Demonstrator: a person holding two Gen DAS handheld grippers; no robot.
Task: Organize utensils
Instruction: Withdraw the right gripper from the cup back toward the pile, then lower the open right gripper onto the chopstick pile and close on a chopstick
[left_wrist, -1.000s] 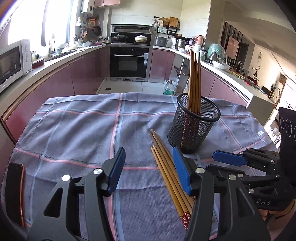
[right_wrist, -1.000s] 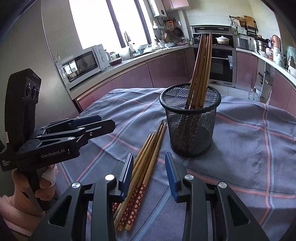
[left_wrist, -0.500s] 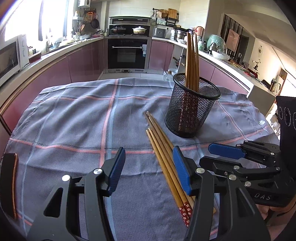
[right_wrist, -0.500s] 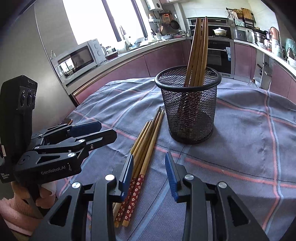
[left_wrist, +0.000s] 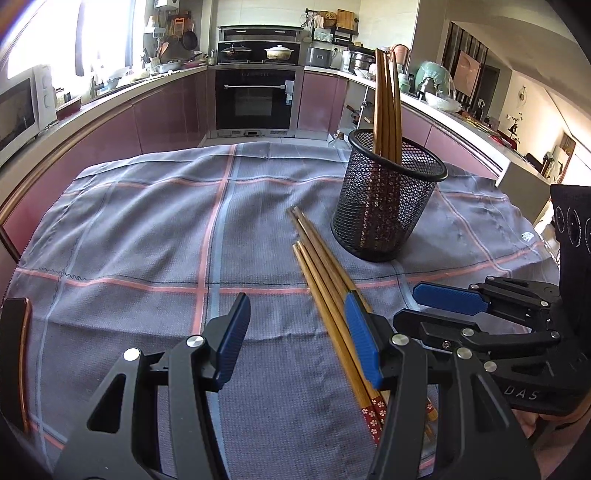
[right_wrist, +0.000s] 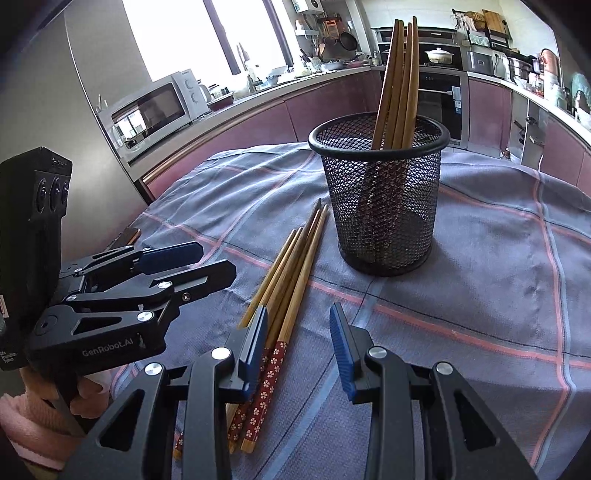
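Note:
Several loose wooden chopsticks with red flowered ends lie in a bundle on the grey checked cloth. Just behind them stands a black mesh cup holding several upright chopsticks. My left gripper hovers open low over the cloth, and the bundle runs under its right finger. My right gripper is open too, with the flowered ends below its left finger. Neither gripper holds anything.
A dark phone lies at the cloth's left edge. A person's hand in a pink sleeve holds the left gripper. Kitchen counters, an oven and a microwave ring the table beyond the cloth.
My left gripper has sunk a little toward the cloth, so the cup and loose chopsticks sit higher in both views. Both sets of jaws keep the same width.

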